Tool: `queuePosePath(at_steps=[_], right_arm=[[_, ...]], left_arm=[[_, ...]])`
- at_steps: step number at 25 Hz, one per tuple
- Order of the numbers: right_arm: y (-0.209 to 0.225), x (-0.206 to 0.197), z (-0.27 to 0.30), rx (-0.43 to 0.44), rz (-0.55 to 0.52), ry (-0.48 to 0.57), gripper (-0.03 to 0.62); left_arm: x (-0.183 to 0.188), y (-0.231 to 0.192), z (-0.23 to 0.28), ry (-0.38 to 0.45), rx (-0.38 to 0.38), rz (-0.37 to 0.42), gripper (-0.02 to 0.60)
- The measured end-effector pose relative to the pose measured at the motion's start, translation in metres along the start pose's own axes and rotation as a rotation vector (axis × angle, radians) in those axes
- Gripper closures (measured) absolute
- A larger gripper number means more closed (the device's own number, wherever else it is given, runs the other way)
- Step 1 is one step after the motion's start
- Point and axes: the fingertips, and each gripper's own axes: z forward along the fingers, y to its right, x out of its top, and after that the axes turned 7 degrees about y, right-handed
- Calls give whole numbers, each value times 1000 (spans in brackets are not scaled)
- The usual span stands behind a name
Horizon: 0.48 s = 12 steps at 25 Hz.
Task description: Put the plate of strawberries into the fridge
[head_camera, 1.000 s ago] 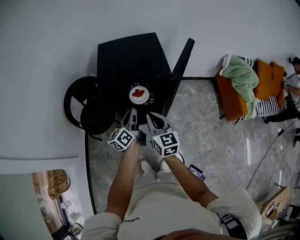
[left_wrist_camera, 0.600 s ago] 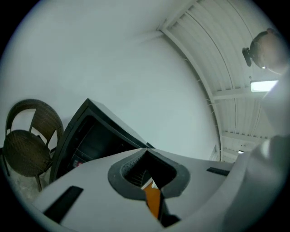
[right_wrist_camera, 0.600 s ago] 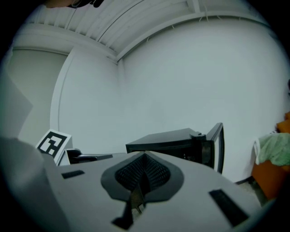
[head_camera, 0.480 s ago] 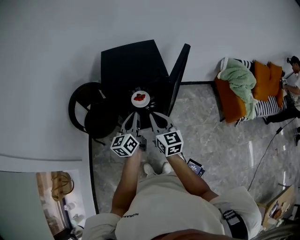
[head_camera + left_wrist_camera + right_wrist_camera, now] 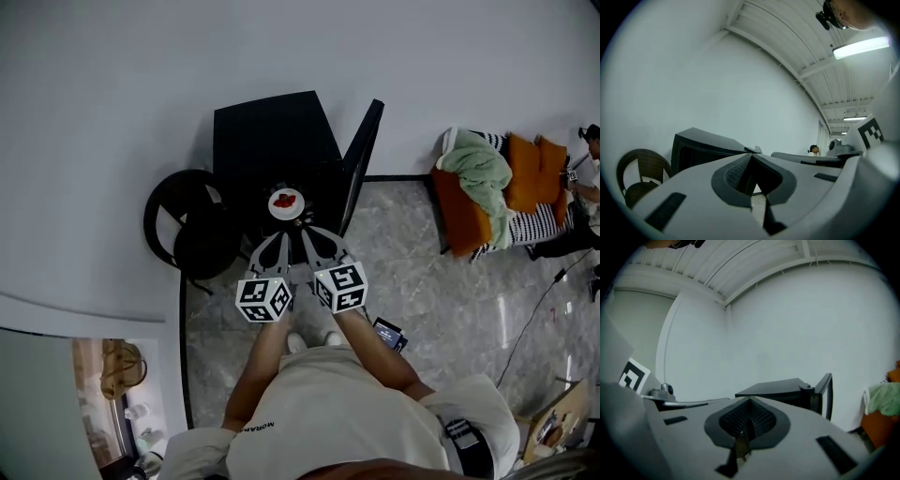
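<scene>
A white plate of strawberries (image 5: pixel 287 203) sits inside the black mini fridge (image 5: pixel 270 136), whose door (image 5: pixel 362 150) stands open to the right. My left gripper (image 5: pixel 277 240) and right gripper (image 5: pixel 313 233) hover side by side just in front of the plate, both shut with nothing between the jaws. In the left gripper view the gripper (image 5: pixel 751 157) has its jaws together, with the fridge (image 5: pixel 701 146) beyond. The right gripper (image 5: pixel 750 401) is likewise shut in its own view, facing the fridge (image 5: pixel 778 390) and its door (image 5: pixel 828 394). The plate is hidden in both gripper views.
A dark round chair (image 5: pixel 192 230) stands against the fridge's left side, also visible as the chair (image 5: pixel 640 173). A sofa with a green blanket and orange cushions (image 5: pixel 487 183) is at the right, a person (image 5: pixel 589 141) beyond it. A small dark device (image 5: pixel 388 335) lies on the marble floor.
The head view has shifted slightly. Both grippers stay shut just in front of the plate, and the left one has drawn a little closer to the right one.
</scene>
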Motion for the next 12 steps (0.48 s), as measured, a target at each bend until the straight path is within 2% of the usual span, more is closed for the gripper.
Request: queuePosePath(at_steps=[8, 12], right_arm=[[-5, 2, -6, 0, -9, 5, 583], [-6, 3, -12, -3, -16, 11, 583]], left_arm=[[11, 14, -9, -23, 12, 187, 581], [11, 15, -17, -17, 55, 236, 581]])
